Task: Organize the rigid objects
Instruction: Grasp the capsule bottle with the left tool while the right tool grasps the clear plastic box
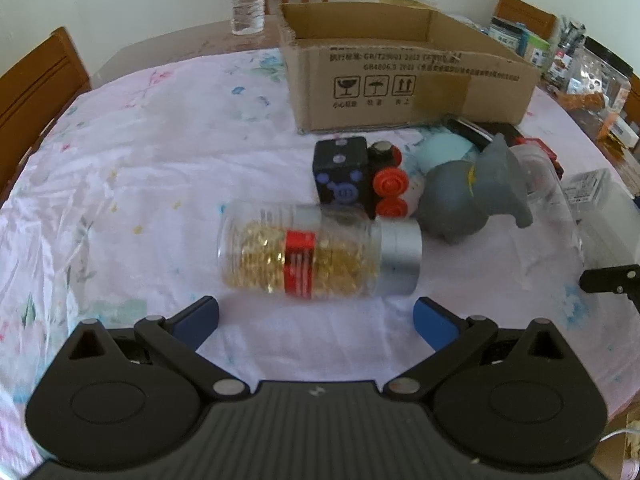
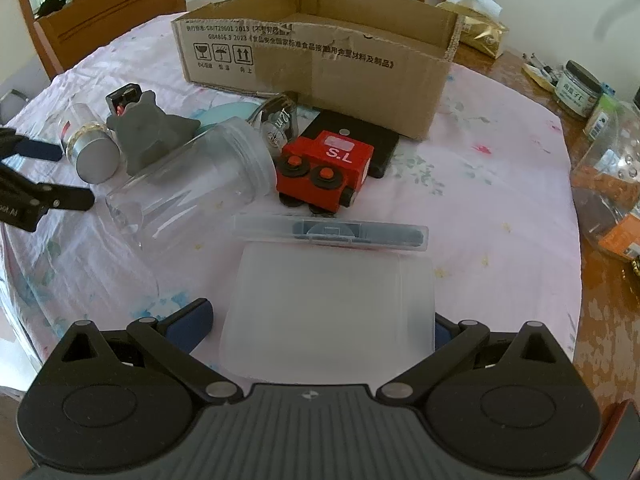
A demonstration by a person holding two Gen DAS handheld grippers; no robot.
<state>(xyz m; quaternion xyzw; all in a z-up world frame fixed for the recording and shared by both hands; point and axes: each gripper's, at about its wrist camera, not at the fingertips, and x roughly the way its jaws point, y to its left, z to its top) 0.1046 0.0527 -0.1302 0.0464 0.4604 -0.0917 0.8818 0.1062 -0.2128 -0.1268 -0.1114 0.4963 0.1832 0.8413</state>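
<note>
Hovering low, left tongs [image 1: 316, 322] spread wide, empty, capsule bottle [image 1: 320, 256] lying crosswise just ahead, apparently lined up for a grab. Right tongs [image 2: 322, 326] wide, straddling frosted tub [image 2: 330, 312]; contact unclear. Cardboard box [image 2: 320, 60] waits beyond, presumably the destination.

You get soft, even daylight in both views, faint shadows under the capsule bottle [image 1: 320, 252], mild glare on the clear jar [image 2: 192, 184], strong fisheye bending and dark corners, slight softness toward the edges.
</note>
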